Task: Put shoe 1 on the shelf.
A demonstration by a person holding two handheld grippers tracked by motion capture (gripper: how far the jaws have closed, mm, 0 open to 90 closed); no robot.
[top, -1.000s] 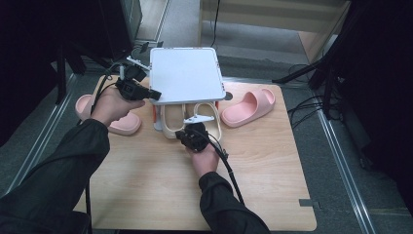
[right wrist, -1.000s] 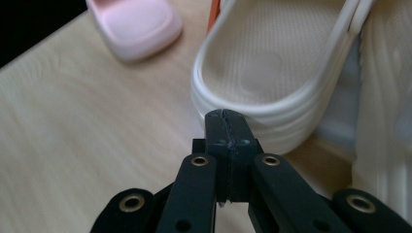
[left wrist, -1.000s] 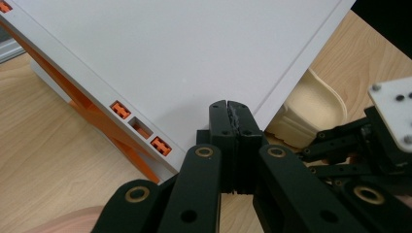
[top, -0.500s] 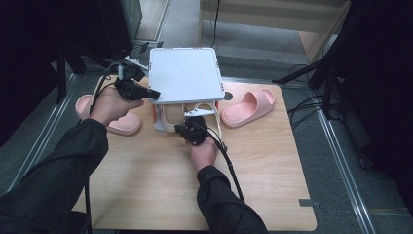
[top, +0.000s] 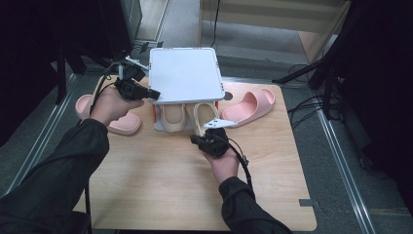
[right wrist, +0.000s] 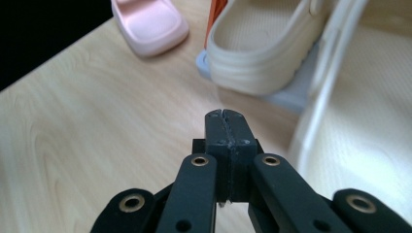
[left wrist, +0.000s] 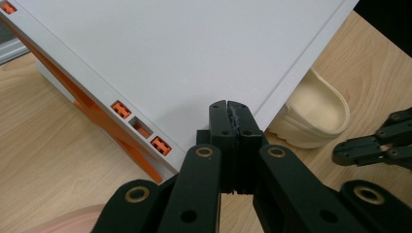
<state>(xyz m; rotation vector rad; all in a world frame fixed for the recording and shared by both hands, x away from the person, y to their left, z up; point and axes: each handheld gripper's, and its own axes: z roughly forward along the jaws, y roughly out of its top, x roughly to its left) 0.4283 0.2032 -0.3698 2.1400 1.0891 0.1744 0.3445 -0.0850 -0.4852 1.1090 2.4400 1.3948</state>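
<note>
A low rack with a white top panel (top: 184, 73) and orange supports (left wrist: 121, 109) stands at the table's far middle. Two cream slippers (top: 173, 117) lie under it. My left gripper (top: 154, 93) is shut and empty, its tips (left wrist: 228, 108) at the panel's front left edge. My right gripper (top: 195, 140) is shut and empty, low over the table just in front of the rack. Its jaws (right wrist: 225, 116) point at the cream slipper (right wrist: 262, 53). The left gripper view also shows a cream slipper (left wrist: 316, 116) and the right gripper (left wrist: 374, 145).
One pink slipper (top: 122, 124) lies on the table left of the rack under my left hand; another (top: 253, 105) lies to the right. The pink slipper (right wrist: 148, 22) also shows far off. Bare wooden table (top: 165, 185) spreads in front. Floor and dark furniture surround it.
My right gripper has drawn back from the rack toward the near side and slightly right. The left gripper has stayed at the panel's edge.
</note>
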